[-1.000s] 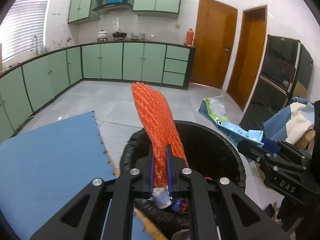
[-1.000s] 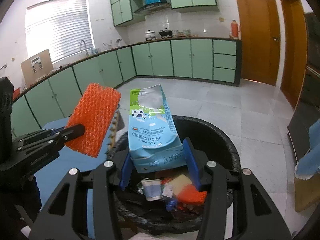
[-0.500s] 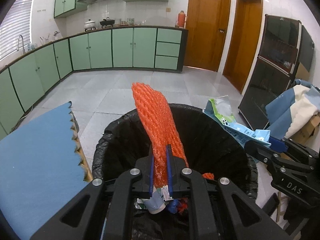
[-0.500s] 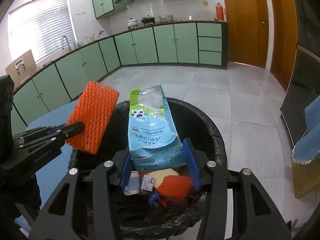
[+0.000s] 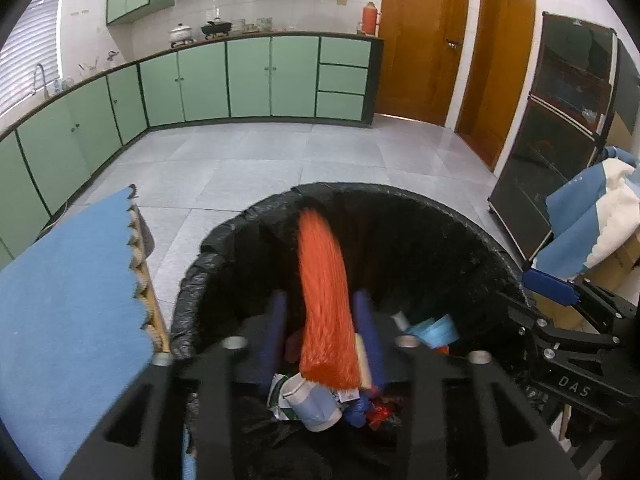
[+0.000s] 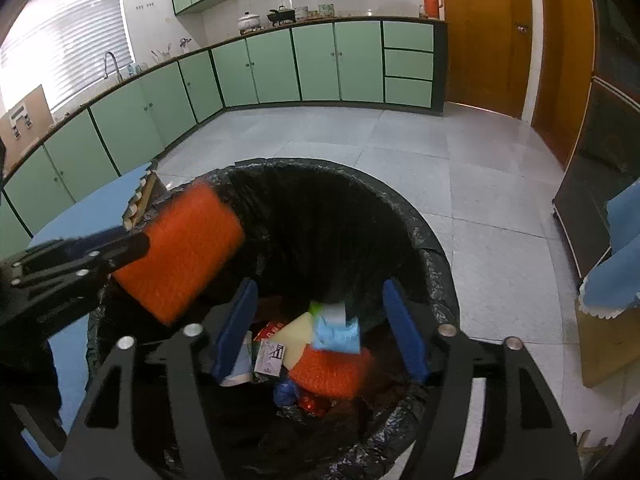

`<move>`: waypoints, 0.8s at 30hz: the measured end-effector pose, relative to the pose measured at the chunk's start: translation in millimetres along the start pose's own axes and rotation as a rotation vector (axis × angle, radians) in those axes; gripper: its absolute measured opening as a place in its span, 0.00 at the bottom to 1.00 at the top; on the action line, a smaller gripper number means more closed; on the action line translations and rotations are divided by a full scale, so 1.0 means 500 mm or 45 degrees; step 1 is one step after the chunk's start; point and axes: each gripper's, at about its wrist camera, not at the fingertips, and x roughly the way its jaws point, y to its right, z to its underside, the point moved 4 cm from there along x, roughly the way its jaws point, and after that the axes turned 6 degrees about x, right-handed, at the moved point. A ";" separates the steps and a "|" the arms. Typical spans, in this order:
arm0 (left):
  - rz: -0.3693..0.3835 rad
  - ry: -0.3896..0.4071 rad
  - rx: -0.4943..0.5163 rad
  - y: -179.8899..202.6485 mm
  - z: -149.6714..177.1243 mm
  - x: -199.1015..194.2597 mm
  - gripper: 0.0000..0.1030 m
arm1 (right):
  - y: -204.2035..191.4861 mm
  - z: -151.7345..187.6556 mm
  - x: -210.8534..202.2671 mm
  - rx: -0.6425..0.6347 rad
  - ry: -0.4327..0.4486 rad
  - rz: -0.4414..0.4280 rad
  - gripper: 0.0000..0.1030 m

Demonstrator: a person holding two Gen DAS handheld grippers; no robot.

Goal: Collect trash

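A bin lined with a black bag (image 5: pixel 400 196) (image 6: pixel 400 208) sits right below both grippers and holds several pieces of trash. My left gripper (image 5: pixel 320 300) hangs over its mouth with its jaws opening. An orange foam net (image 5: pixel 326 300) (image 6: pixel 184 256) stands between the blue pads (image 5: pixel 278 320), blurred and loose, with a gap showing on its left side. My right gripper (image 6: pixel 320 288) has its jaws opening wide with nothing between them. The light blue milk carton (image 6: pixel 336 328) lies blurred among the trash in the bin, on another orange net (image 6: pixel 328 372).
A table with a blue mat (image 5: pixel 68 300) meets the bin on the left. Green cabinets (image 5: pixel 248 76) line the far wall, beside wooden doors (image 5: pixel 420 40). A black cabinet (image 5: pixel 552 140) and a blue-white cloth (image 5: pixel 596 220) on a box stand at the right.
Both grippers have sunk toward the bin's mouth and their jaws have parted. The milk carton has dropped from the right gripper into the bin. The orange net has slid lower between the left pads.
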 end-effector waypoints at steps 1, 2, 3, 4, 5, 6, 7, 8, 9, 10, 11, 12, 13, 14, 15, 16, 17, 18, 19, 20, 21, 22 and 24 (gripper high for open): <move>0.001 0.003 -0.004 -0.004 -0.001 -0.006 0.42 | 0.000 -0.002 -0.004 0.002 0.005 0.005 0.78; 0.001 0.007 -0.007 -0.008 -0.001 -0.012 0.49 | 0.000 -0.001 -0.013 0.011 0.014 0.009 0.84; 0.000 0.014 -0.013 -0.013 -0.002 -0.022 0.58 | 0.005 -0.002 -0.018 0.021 0.019 0.008 0.87; -0.001 0.022 -0.019 -0.018 -0.003 -0.029 0.60 | 0.004 -0.006 -0.024 0.031 0.021 0.003 0.87; -0.001 0.030 -0.023 -0.021 -0.003 -0.039 0.62 | 0.001 -0.005 -0.036 0.041 0.025 -0.010 0.88; 0.002 0.037 -0.026 -0.026 -0.002 -0.053 0.66 | 0.002 -0.005 -0.043 0.045 0.028 -0.018 0.88; 0.003 0.043 -0.029 -0.029 -0.002 -0.062 0.68 | -0.002 -0.004 -0.054 0.048 0.031 -0.023 0.89; 0.003 0.054 -0.033 -0.034 0.000 -0.077 0.71 | -0.006 -0.003 -0.062 0.051 0.032 -0.028 0.89; 0.004 0.063 -0.035 -0.036 0.002 -0.088 0.73 | -0.012 -0.001 -0.078 0.059 0.041 -0.043 0.90; 0.005 0.075 -0.036 -0.040 0.006 -0.108 0.75 | -0.019 -0.001 -0.090 0.063 0.049 -0.054 0.90; 0.005 0.081 -0.036 -0.044 0.006 -0.120 0.77 | -0.032 0.000 -0.105 0.064 0.060 -0.066 0.91; 0.003 0.093 -0.038 -0.048 0.008 -0.139 0.79 | -0.037 -0.001 -0.117 0.060 0.069 -0.074 0.91; 0.000 0.103 -0.042 -0.051 0.012 -0.155 0.80 | -0.048 0.000 -0.133 0.054 0.079 -0.082 0.91; 0.000 0.108 -0.046 -0.055 0.012 -0.167 0.82 | -0.057 0.001 -0.148 0.047 0.088 -0.095 0.92; 0.001 0.117 -0.054 -0.058 0.016 -0.185 0.83 | -0.070 0.002 -0.162 0.041 0.094 -0.110 0.92; -0.001 0.126 -0.063 -0.062 0.021 -0.203 0.83 | -0.078 0.003 -0.174 0.037 0.099 -0.125 0.93; -0.005 0.131 -0.070 -0.066 0.025 -0.219 0.85 | -0.089 0.003 -0.189 0.030 0.104 -0.138 0.93; -0.009 0.138 -0.075 -0.070 0.030 -0.235 0.86 | -0.098 0.004 -0.202 0.025 0.111 -0.145 0.94; -0.015 0.144 -0.079 -0.073 0.033 -0.249 0.87 | -0.107 0.004 -0.215 0.018 0.120 -0.151 0.94; -0.022 0.150 -0.083 -0.076 0.037 -0.263 0.88 | -0.115 0.004 -0.230 0.011 0.132 -0.155 0.95; -0.035 0.159 -0.087 -0.080 0.043 -0.282 0.88 | -0.125 0.004 -0.246 0.004 0.145 -0.161 0.95; -0.043 0.165 -0.087 -0.083 0.047 -0.297 0.88 | -0.135 0.005 -0.262 -0.002 0.157 -0.169 0.95; -0.060 0.178 -0.090 -0.088 0.056 -0.323 0.89 | -0.154 0.005 -0.290 -0.016 0.173 -0.183 0.95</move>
